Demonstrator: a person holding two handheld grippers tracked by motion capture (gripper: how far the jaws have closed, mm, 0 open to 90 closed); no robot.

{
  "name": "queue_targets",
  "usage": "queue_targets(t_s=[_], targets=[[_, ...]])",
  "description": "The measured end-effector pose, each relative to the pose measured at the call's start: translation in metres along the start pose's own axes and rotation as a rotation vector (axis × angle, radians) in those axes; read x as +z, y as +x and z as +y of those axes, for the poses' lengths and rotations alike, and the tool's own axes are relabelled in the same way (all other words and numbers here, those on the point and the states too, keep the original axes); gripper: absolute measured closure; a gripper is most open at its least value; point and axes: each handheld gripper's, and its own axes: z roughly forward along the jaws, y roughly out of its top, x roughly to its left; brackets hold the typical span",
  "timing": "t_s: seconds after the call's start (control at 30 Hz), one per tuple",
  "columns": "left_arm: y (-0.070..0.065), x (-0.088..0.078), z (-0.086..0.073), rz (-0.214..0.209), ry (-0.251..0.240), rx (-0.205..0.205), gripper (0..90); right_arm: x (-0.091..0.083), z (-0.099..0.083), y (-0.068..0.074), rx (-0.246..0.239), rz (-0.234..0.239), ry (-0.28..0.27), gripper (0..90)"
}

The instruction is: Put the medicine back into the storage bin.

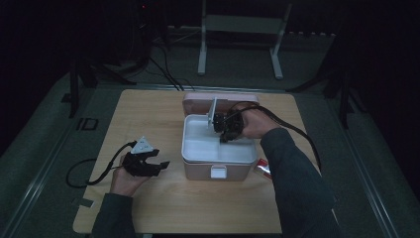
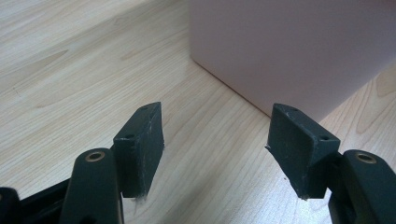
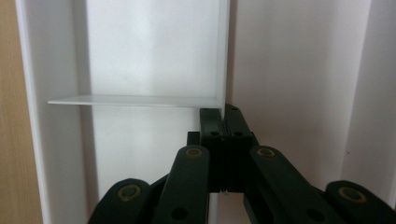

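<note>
Wooden table point(image 1: 148, 208), lit at centre, dark floor and stand legs around it. At the table's middle sits a pink box point(image 1: 218, 171) with its lid point(image 1: 198, 97) thrown back toward the far edge; a white latch shows on the near wall. Inside the box rests a white tray point(image 1: 198, 148) with thin partition walls dividing it into compartments. Right gripper point(image 1: 225, 138) is down inside the box, at the tray's inner divider; in the right gripper view its jaws stand together, clamped on the upright edge of the divider point(image 3: 223, 56) where a cross partition point(image 3: 130, 101) meets it. Left gripper point(image 1: 163, 165) rests on the table just beside the box's left wall, not touching it; the left gripper view shows its jaws wide apart with bare wood between them and the pink wall point(image 2: 289, 51) ahead. A small red-and-white packet point(image 1: 262, 168) lies on the table at the box's near right corner, partly hidden by the right sleeve. Step in hand, as I judge it: the tray has been gripped by its divider, ready to be lifted out of the box. Next move calls for a straight upward pull, keeping the tray level so it does not bind against the box walls; the grip is on a thin wall, so slipping or tilting is the risk. The left gripper looks well placed to steady the box if it rises with the tray.
</note>
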Motion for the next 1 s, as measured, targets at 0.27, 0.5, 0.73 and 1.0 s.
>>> queue_targets(t_s=[0.27,0.5,0.73,1.0], targets=[[0.000,0.000,0.000,0.000,0.001,-0.003,35.6,-0.013,-0.005,0.006,-0.013,0.014,-0.033,89.5],[0.001,-0.002,-0.001,0.000,-0.006,-0.010,35.6,-0.021,-0.010,0.010,-0.026,0.009,-0.015,89.5],[0.002,-0.001,-0.002,-0.004,-0.003,-0.010,35.6,-0.025,-0.026,0.012,-0.014,0.001,-0.001,89.5],[0.001,0.001,-0.002,-0.003,0.004,-0.010,35.6,-0.029,-0.056,0.015,0.029,-0.017,0.011,89.5]])
